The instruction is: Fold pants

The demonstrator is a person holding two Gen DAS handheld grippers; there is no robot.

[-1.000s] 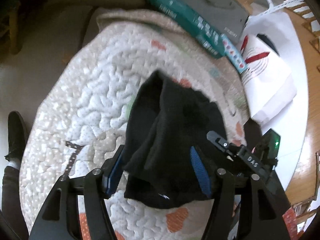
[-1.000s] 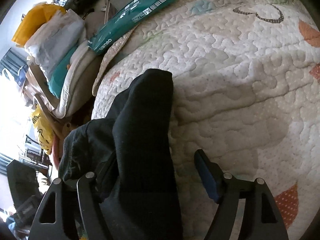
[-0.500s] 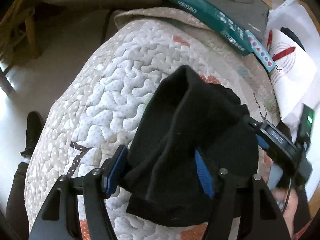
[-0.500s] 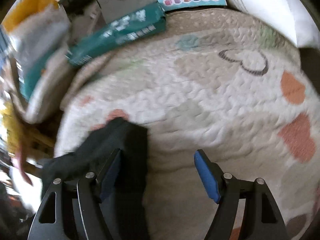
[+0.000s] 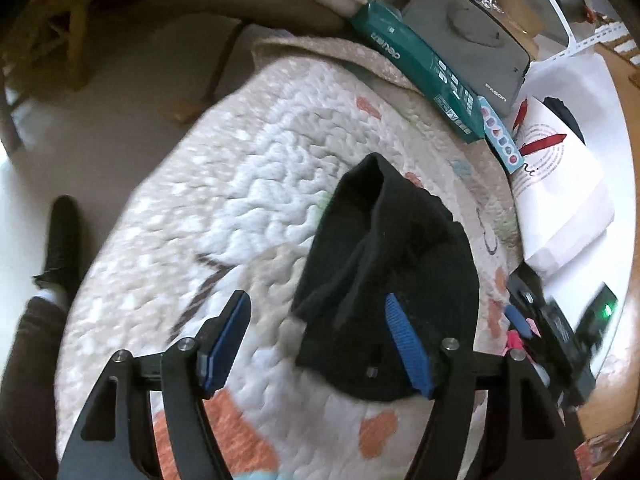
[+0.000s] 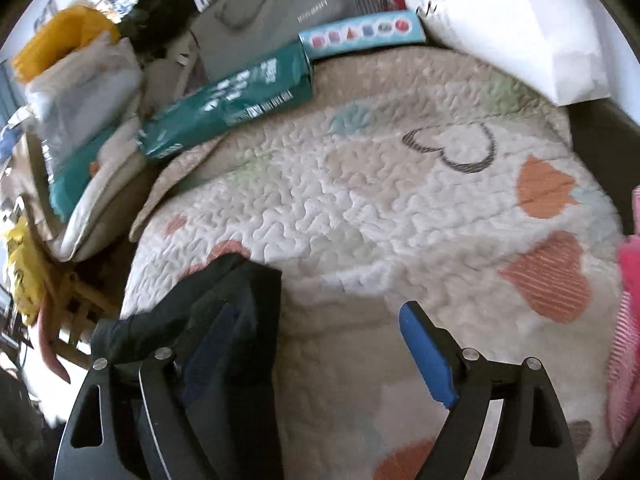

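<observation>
Black pants (image 5: 392, 264) lie bunched in a folded heap on a quilted mat with heart prints (image 5: 240, 200). My left gripper (image 5: 316, 344) is open above the mat; its right finger sits over the heap's near edge, its left finger over bare quilt. My right gripper (image 6: 320, 348) is open; its left finger lies against the pants (image 6: 236, 320), which sit at the lower left of the right wrist view. The right gripper also shows at the right edge of the left wrist view (image 5: 552, 328).
A teal box (image 5: 420, 68), a grey case (image 5: 468, 36), a light blue box (image 6: 360, 38) and white paper bags (image 5: 560, 184) line the mat's far edge. Stacked cloths and a yellow bag (image 6: 60, 40) sit at the left. A person's leg and shoe (image 5: 60, 240) stand on the floor beside the mat.
My left gripper has drawn off to the left, so the pants heap now lies under its right finger only. My right gripper has pulled away to the right of the pants.
</observation>
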